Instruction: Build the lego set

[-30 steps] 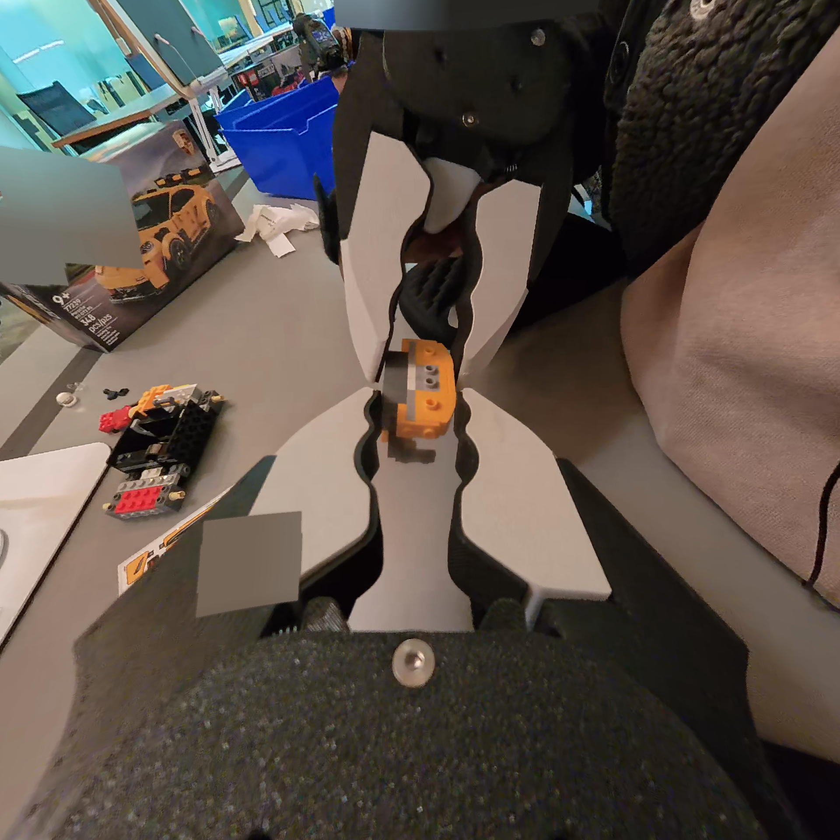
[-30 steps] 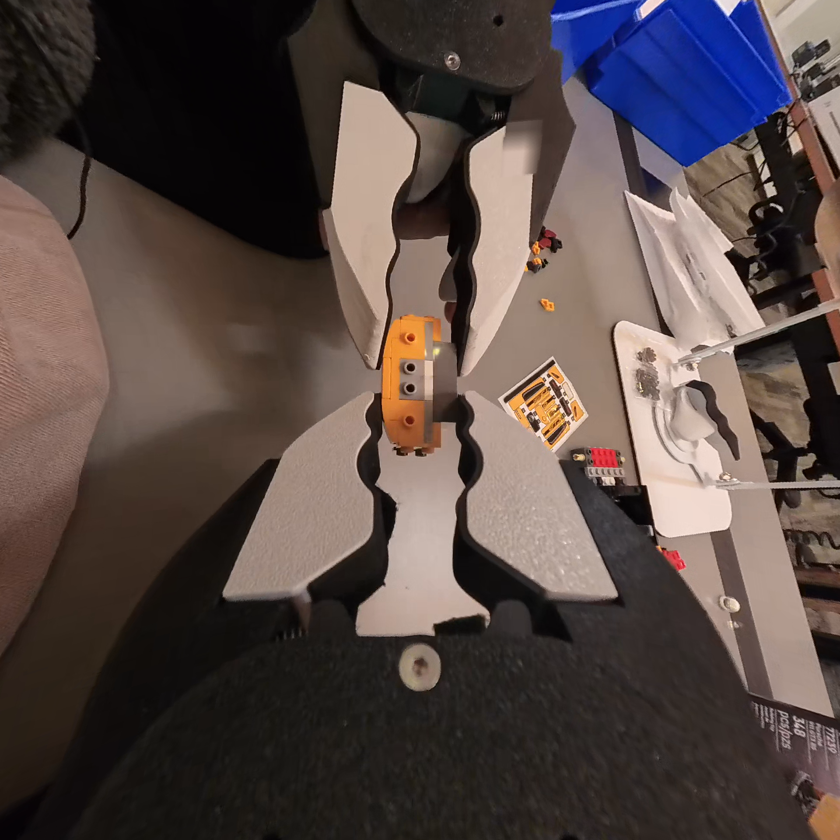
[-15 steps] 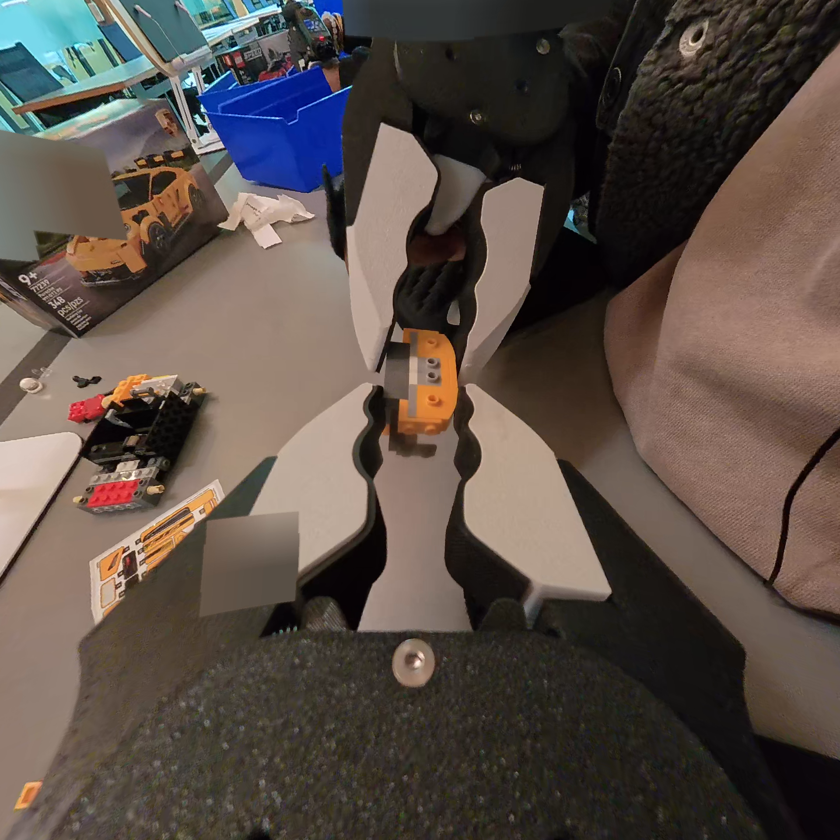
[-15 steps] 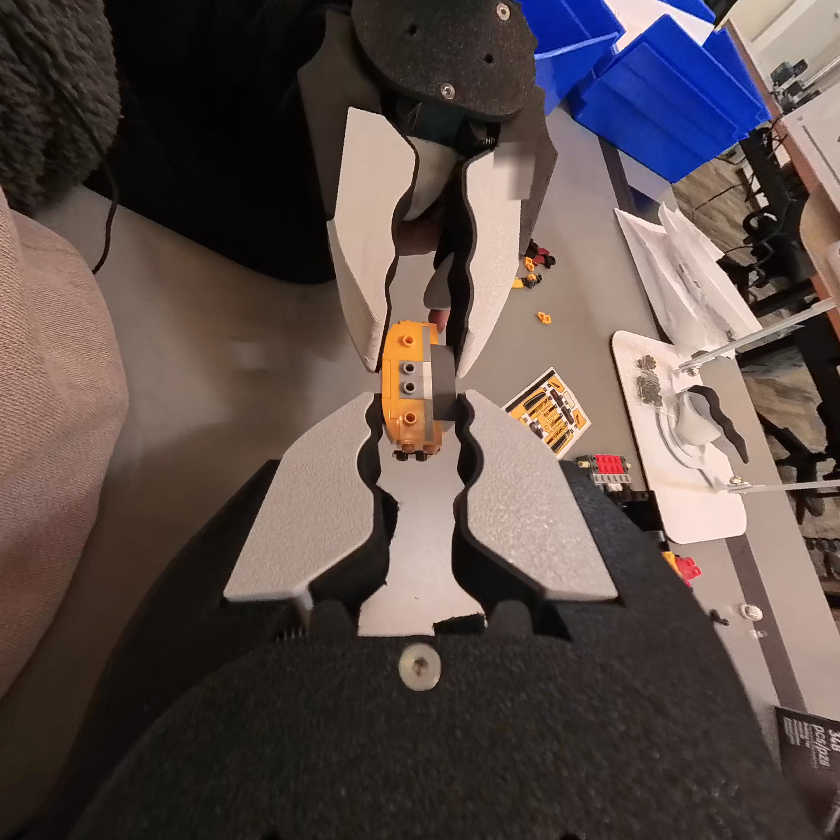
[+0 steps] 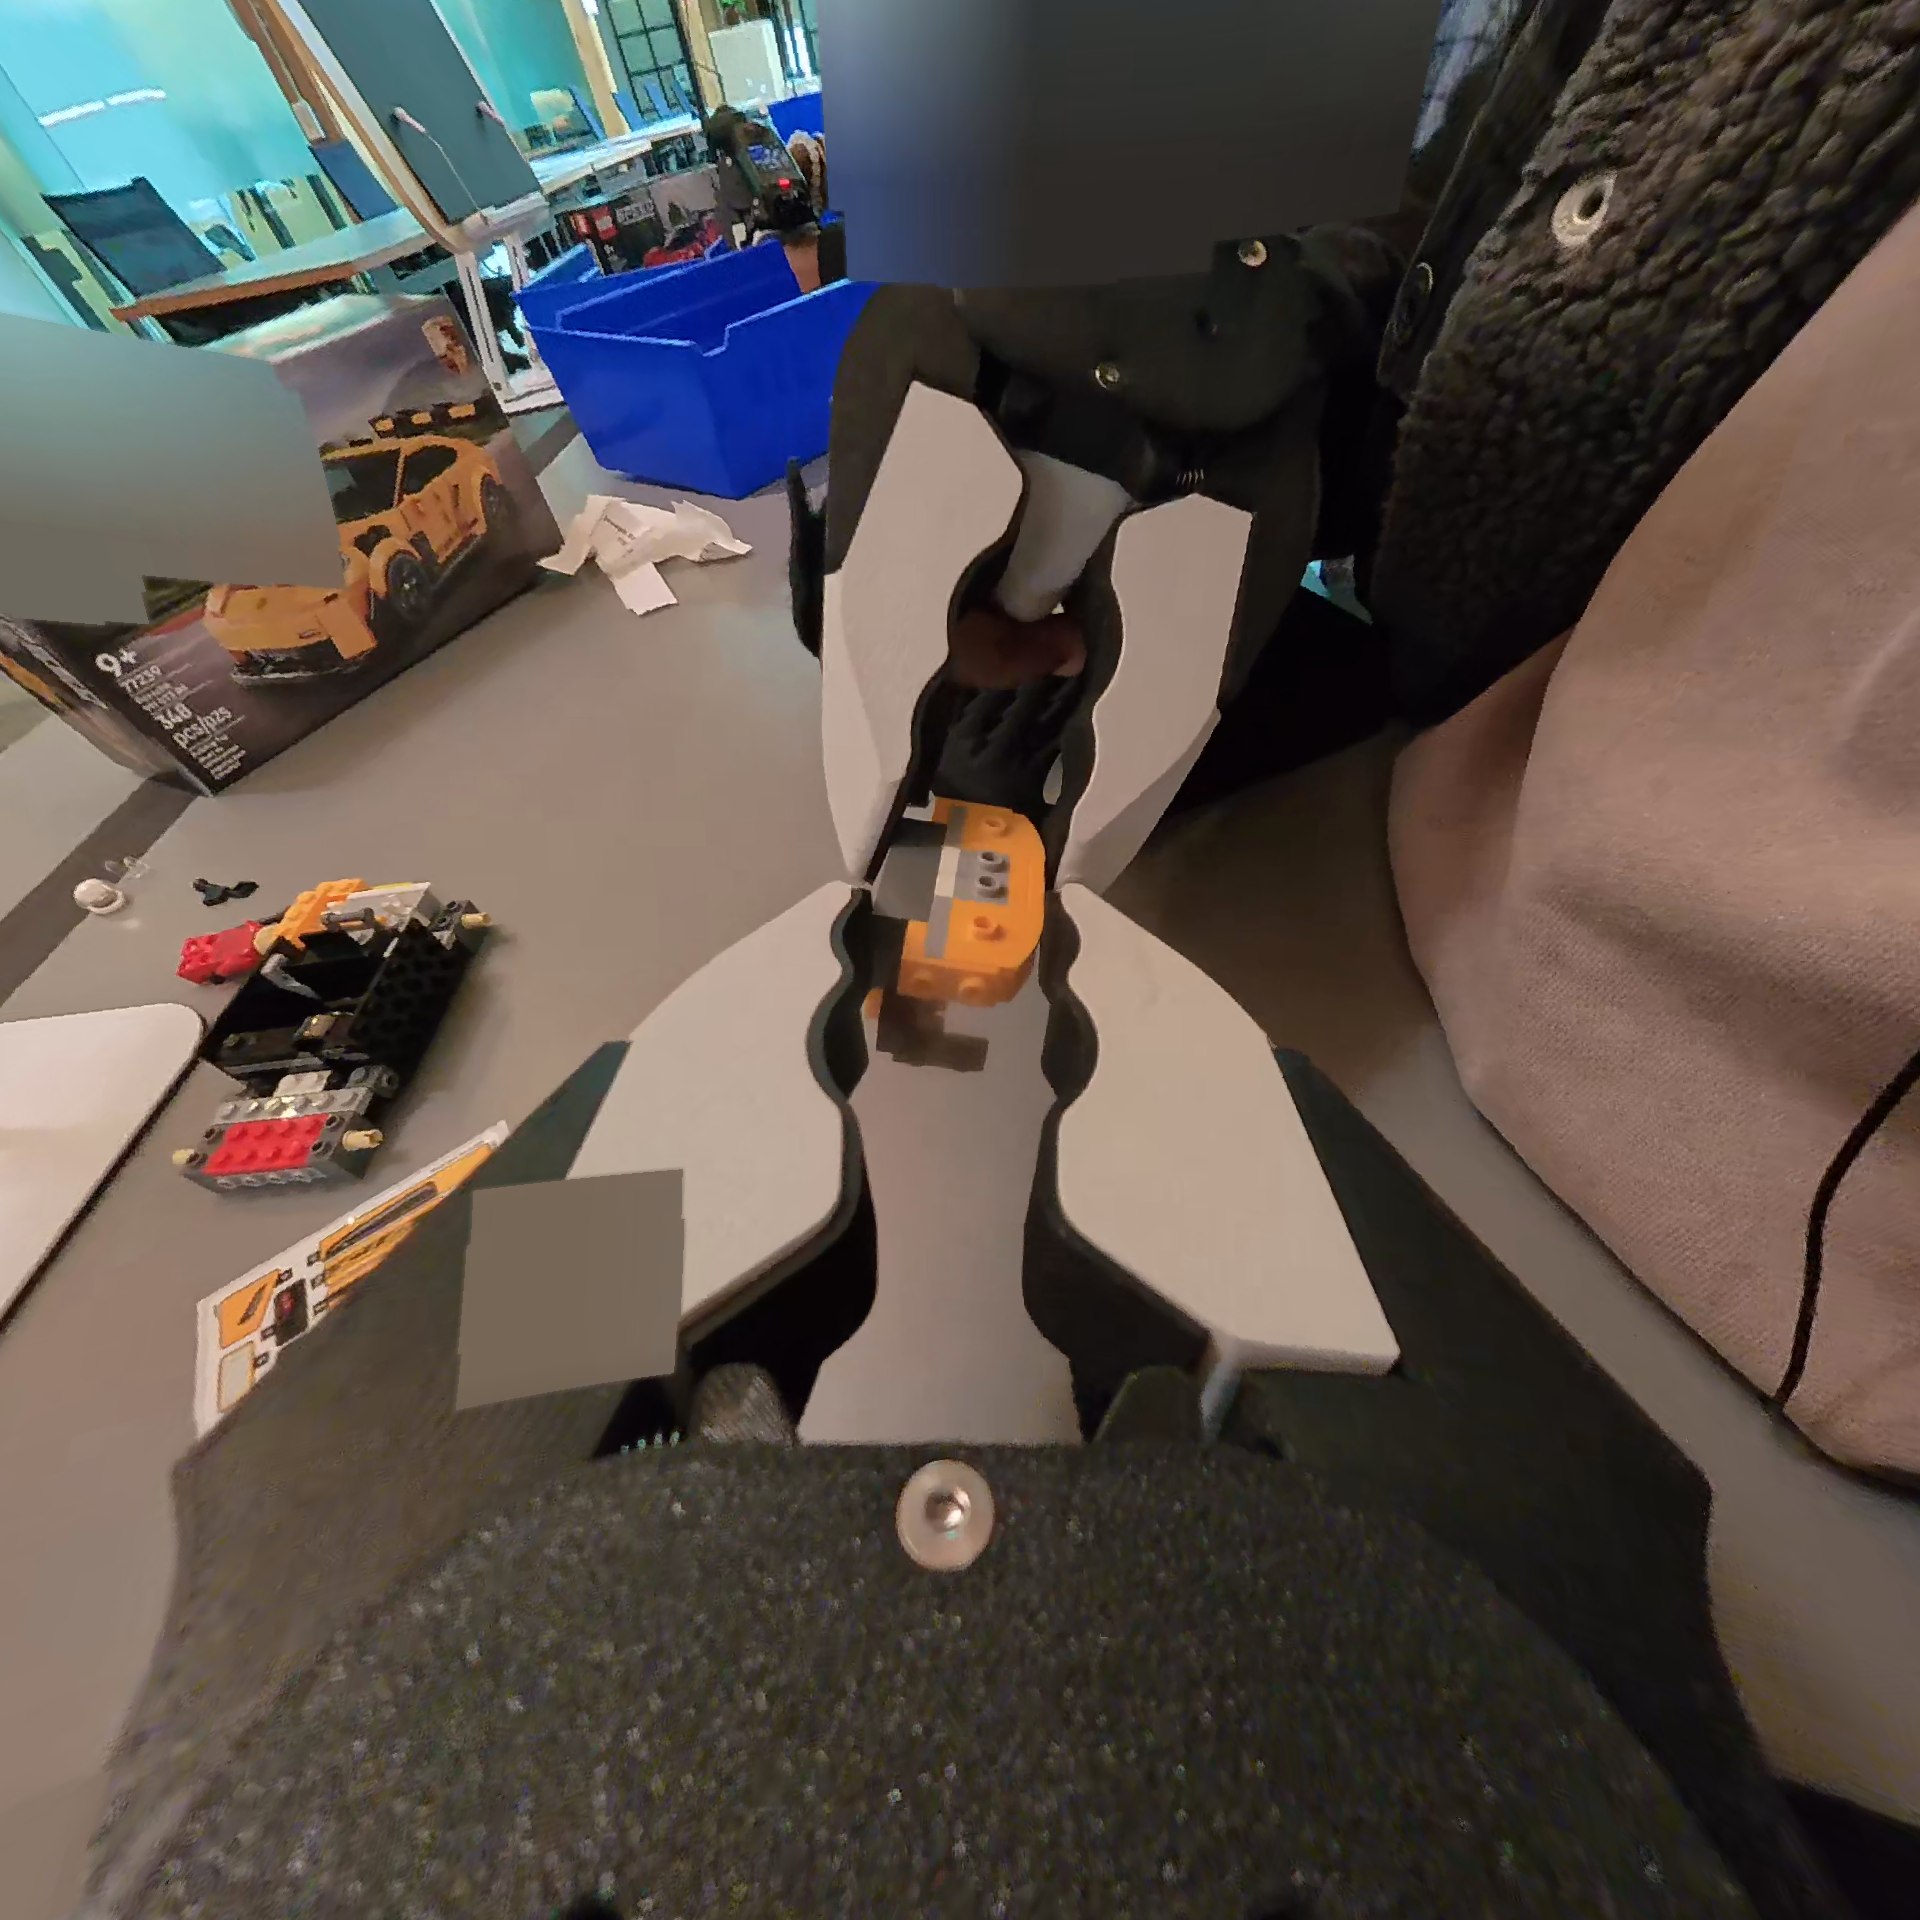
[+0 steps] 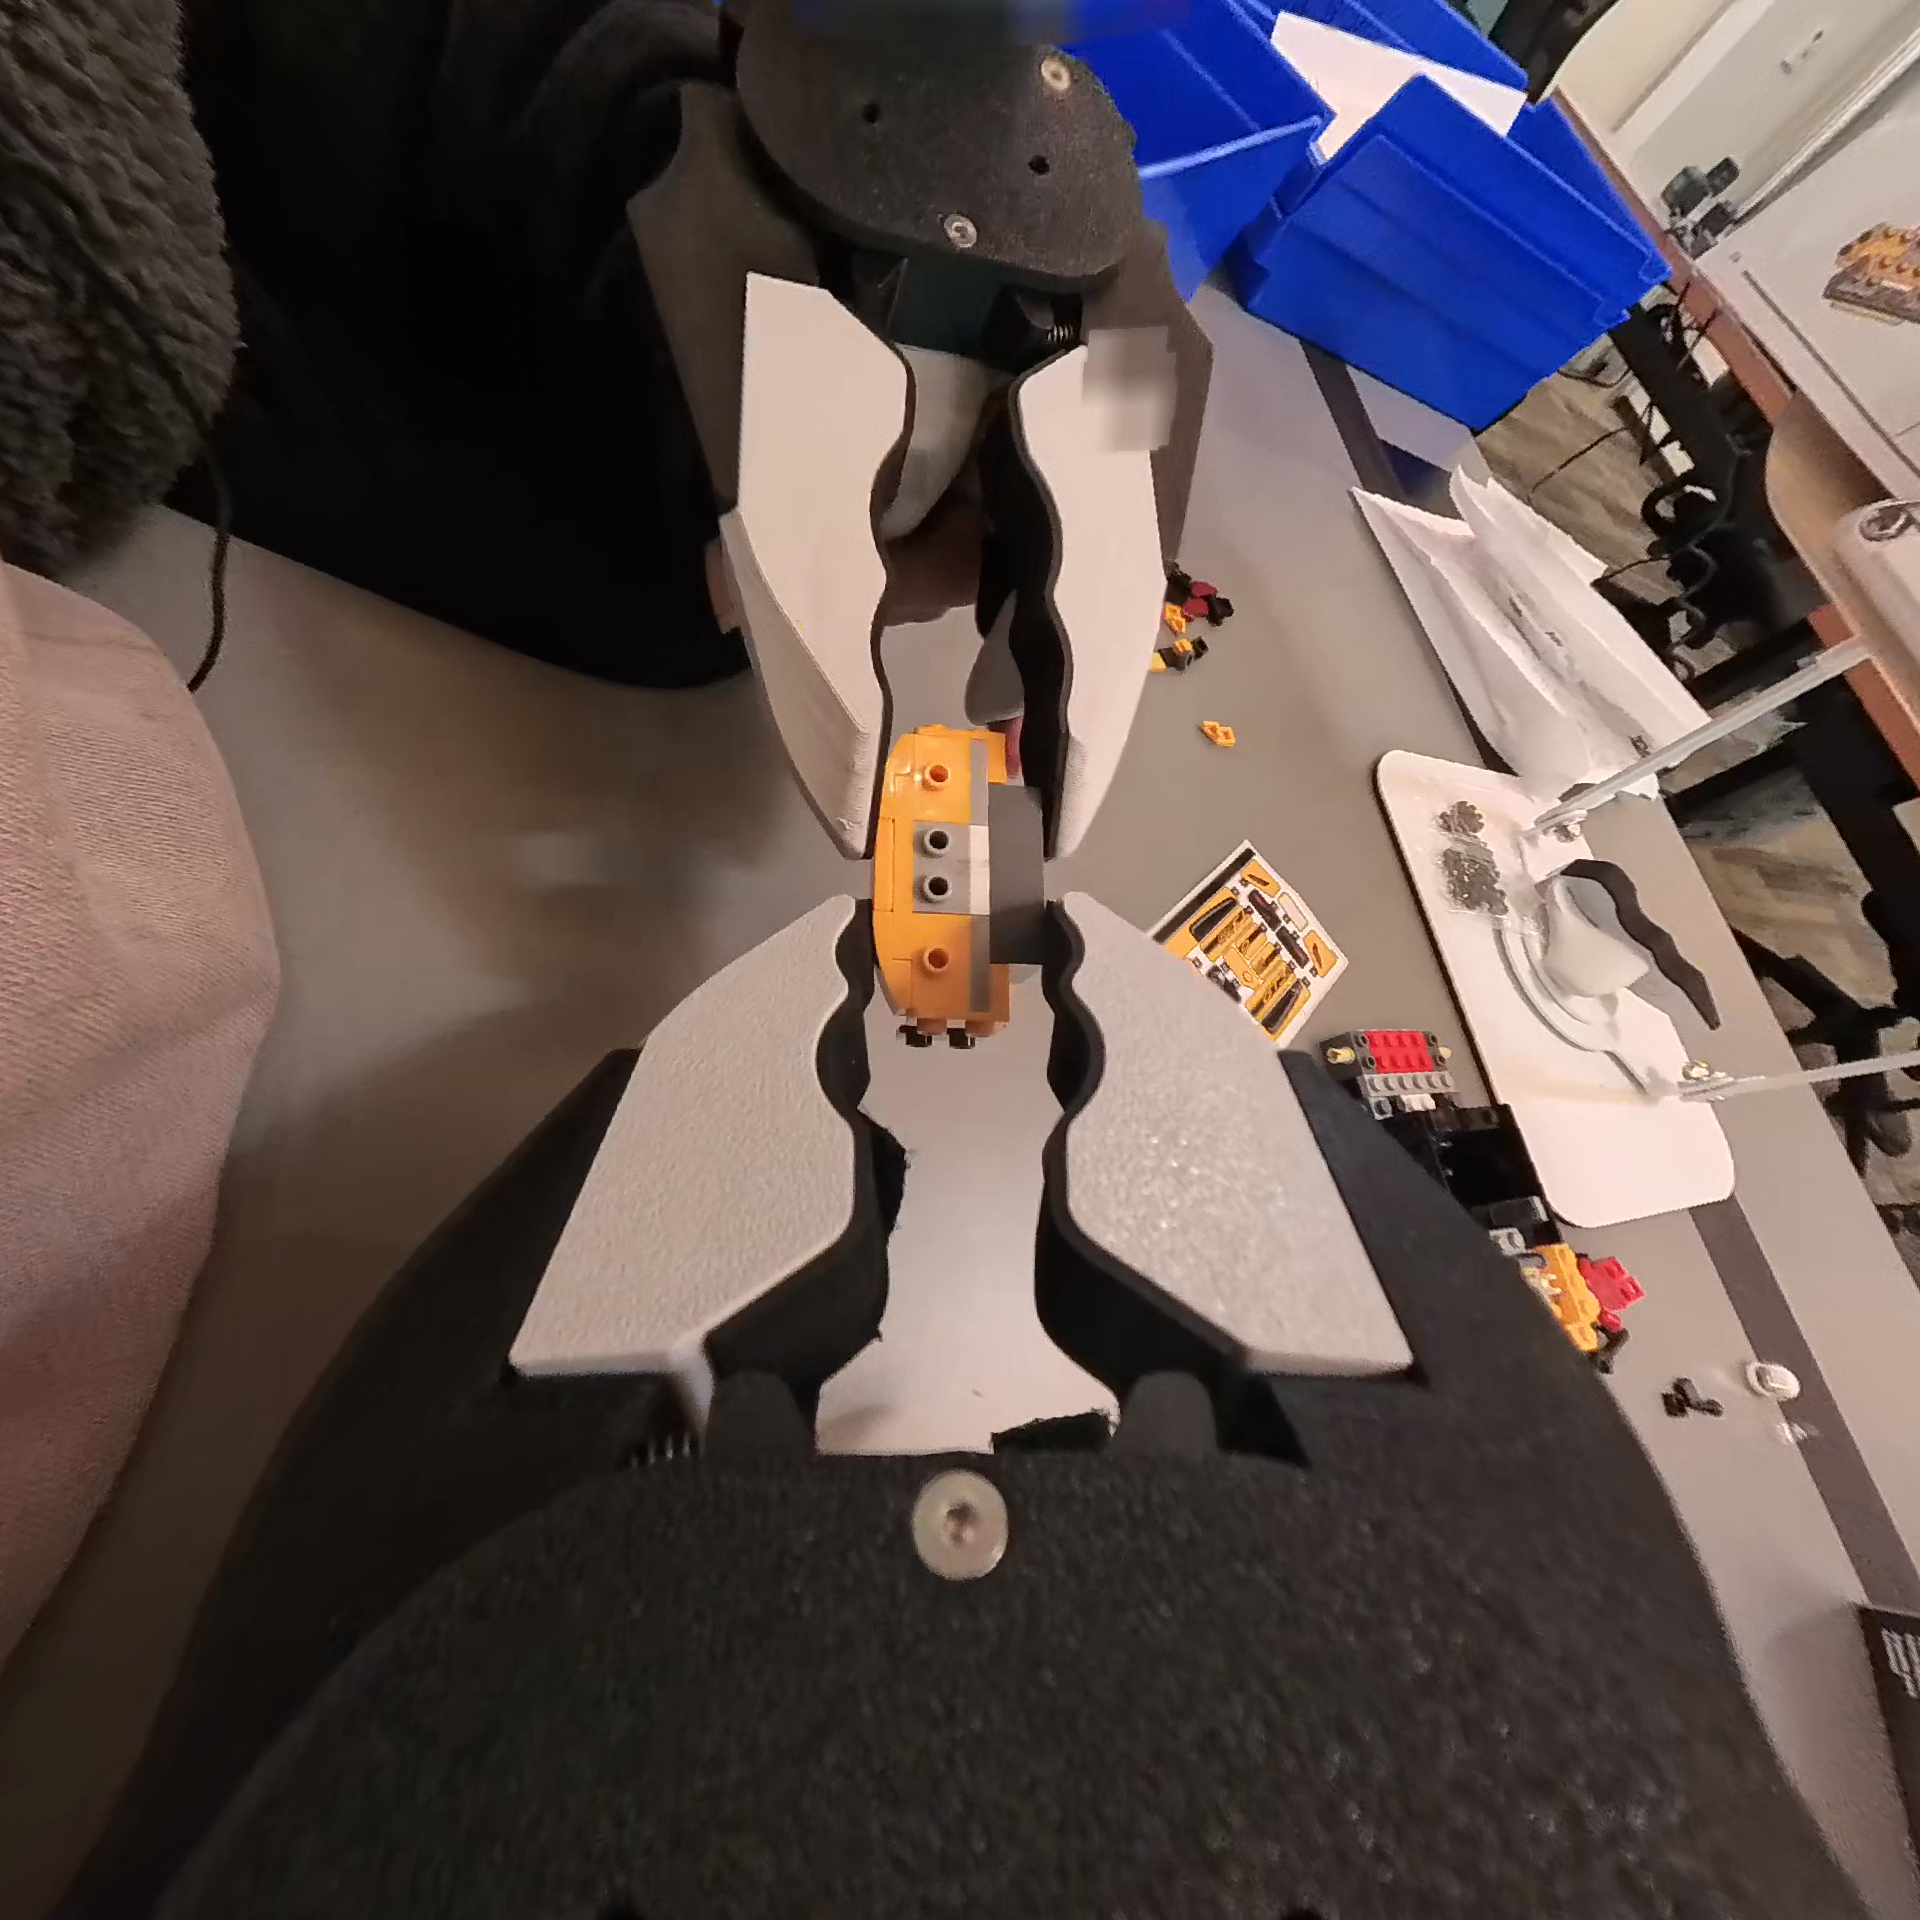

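Both grippers on one orange Lego sub-assembly [image 5: 961, 899] – held above the grey table [image 5: 623, 748].
Left gripper [image 5: 954, 935] and right gripper [image 6: 956, 930] meet tip to tip, each clamped on it.

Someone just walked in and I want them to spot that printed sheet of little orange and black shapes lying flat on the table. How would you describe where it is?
Start at the grey table and find the white board near its edge. Just inward from it sits a black car base with red bricks; the sticker sheet lies beside that base. It is the only flat printed paper there, unlike the bricks around it.
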Demonstrator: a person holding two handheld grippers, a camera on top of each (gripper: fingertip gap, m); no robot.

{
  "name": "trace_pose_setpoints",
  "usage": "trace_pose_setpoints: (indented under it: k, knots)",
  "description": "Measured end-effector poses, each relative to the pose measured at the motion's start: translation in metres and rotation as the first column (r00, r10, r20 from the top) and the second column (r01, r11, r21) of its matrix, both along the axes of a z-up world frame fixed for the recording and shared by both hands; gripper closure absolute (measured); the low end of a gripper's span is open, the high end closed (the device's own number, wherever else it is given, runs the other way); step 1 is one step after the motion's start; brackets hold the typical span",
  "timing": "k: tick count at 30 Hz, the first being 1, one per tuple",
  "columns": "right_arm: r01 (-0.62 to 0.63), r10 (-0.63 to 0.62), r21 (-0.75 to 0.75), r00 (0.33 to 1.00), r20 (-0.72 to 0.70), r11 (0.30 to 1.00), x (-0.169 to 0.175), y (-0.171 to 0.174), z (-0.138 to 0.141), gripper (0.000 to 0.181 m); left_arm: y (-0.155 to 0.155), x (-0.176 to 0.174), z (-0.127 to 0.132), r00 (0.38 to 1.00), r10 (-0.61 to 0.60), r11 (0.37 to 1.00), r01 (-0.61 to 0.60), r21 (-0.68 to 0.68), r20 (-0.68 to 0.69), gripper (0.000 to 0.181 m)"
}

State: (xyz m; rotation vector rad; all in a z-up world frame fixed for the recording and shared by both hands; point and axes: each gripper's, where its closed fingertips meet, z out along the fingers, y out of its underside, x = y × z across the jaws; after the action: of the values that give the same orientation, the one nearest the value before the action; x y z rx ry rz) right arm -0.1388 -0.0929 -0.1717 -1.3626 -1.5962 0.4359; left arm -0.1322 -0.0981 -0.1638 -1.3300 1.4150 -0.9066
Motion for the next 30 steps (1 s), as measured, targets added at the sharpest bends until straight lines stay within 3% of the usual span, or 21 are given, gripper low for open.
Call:
trace_pose_setpoints:
  k: [10,13,15,18,21,24,26,30]
  knots:
    - [0.0,-0.001,-0.03,1.0,-0.011,1.0,0.002,-0.003,0.0,0.15,-0.003,0.002,-0.002,1.0,-0.021,0.999,0.021,-0.037,-0.003,0.15]
    - [0.025,-0.041,-0.284,0.998,-0.052,0.959,0.005,0.002,-0.005,0.15,0.005,0.003,0.0,1.0,0.024,0.999,-0.023,-0.031,0.017,0.148]
    - [-0.005,-0.061,-0.514,0.992,-0.112,0.858,0.009,0.002,-0.003,0.15,0.013,0.0,0.001,0.997,0.078,0.993,-0.078,0.087,0.002,0.135]
    - [-0.119,-0.114,-0.771,0.964,-0.242,0.625,0.015,0.003,0.014,0.15,0.013,0.002,-0.002,0.995,0.092,0.99,-0.088,0.106,-0.034,0.13]
    - [-0.25,-0.208,-0.886,0.914,-0.349,0.39,0.023,0.009,0.027,0.15,0.017,0.003,0.001,0.992,0.123,0.99,-0.121,0.071,-0.016,0.13]
    - [-0.38,-0.294,-0.908,0.86,-0.418,0.179,0.027,0.009,0.036,0.15,0.02,0.009,0.017,0.985,0.166,0.979,-0.169,0.114,0.041,0.13]
    - [-0.427,-0.291,-0.896,0.848,-0.444,0.121,0.027,0.002,0.038,0.15,0.02,0.014,0.028,0.981,0.179,0.969,-0.188,0.161,0.069,0.129]
    - [-0.471,-0.266,-0.877,0.837,-0.479,0.095,0.029,-0.008,0.047,0.15,0.006,0.023,0.039,0.99,0.102,0.983,-0.115,0.142,0.096,0.142]
